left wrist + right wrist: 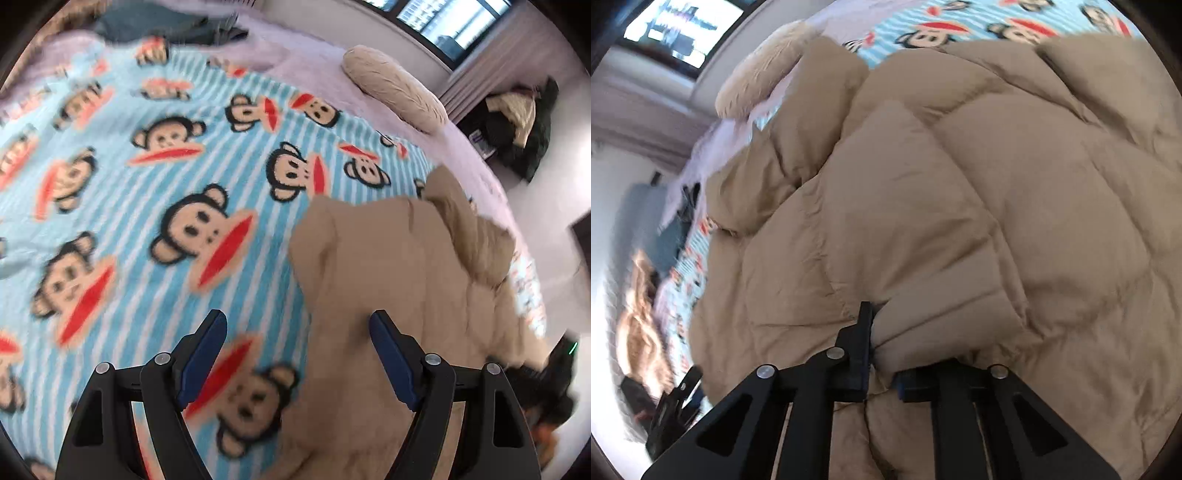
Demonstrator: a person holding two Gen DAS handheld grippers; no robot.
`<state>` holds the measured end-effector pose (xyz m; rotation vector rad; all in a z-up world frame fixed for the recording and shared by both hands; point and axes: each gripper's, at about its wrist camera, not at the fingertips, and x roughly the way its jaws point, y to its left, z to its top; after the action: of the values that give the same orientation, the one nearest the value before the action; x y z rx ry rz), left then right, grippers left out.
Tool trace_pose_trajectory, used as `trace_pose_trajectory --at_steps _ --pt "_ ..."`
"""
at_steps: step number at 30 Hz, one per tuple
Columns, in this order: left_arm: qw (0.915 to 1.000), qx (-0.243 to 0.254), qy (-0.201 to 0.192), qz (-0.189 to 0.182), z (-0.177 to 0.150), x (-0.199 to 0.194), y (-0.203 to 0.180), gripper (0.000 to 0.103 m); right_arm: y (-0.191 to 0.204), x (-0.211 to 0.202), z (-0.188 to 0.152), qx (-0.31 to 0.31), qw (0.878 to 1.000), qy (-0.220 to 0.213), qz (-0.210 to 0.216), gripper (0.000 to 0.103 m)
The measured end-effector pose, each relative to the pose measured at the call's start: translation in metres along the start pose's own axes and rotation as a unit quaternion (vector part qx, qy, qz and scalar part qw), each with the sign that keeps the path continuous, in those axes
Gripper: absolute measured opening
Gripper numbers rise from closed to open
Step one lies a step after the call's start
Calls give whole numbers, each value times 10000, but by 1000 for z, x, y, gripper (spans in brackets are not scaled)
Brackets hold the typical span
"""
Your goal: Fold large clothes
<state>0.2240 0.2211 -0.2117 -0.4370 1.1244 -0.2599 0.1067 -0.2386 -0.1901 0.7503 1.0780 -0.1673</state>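
Left wrist view: the left gripper (299, 354) hangs spread and empty, the puffy tan quilted down coat (399, 266) just ahead to its right; it should bite a thick edge.

Right wrist view: the right gripper (882, 350) pinches a fold of that coat filling the view ahead; lift slowly so the fold holds.

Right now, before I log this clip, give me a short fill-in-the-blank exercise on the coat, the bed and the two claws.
1. The puffy quilted coat is ____ in colour.
2. The blanket under it is printed with cartoon ____ faces.
3. The left claw has its jaws ____, with nothing pinched between them.
4. The right claw is shut on a fold of the ____.

Missing words: tan; monkey; open; coat
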Motion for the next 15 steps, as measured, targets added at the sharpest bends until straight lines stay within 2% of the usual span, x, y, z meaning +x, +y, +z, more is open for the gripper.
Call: trace_pose_trajectory --at_steps 2,4,5,6,7,10,13,15 --pt "9980 -417 302 -356 14 18 11 80 4 0 -2 -162 9998 -15 -64 10" --pt "9972 -486 344 -456 18 25 7 58 6 -2 -9 -312 9994 -35 -140 10" --pt "9979 -275 369 -447 18 28 -3 38 8 -3 -10 -387 9991 -56 -183 10" --pt "9990 -63 342 -278 16 29 -12 36 8 -4 -10 -435 9988 -75 -225 10" --pt "9994 248 240 64 15 32 -24 36 9 -2 -12 -455 9986 -80 -238 10" --pt "9935 862 125 729 7 49 -35 36 6 0 -15 -438 9987 -63 -246 10" --pt "9950 705 62 710 8 50 -27 37 5 3 -15 -574 9978 -76 -315 10" --pt "9941 613 -14 889 8 40 -26 45 5 1 -13 -591 9979 17 -260 15"
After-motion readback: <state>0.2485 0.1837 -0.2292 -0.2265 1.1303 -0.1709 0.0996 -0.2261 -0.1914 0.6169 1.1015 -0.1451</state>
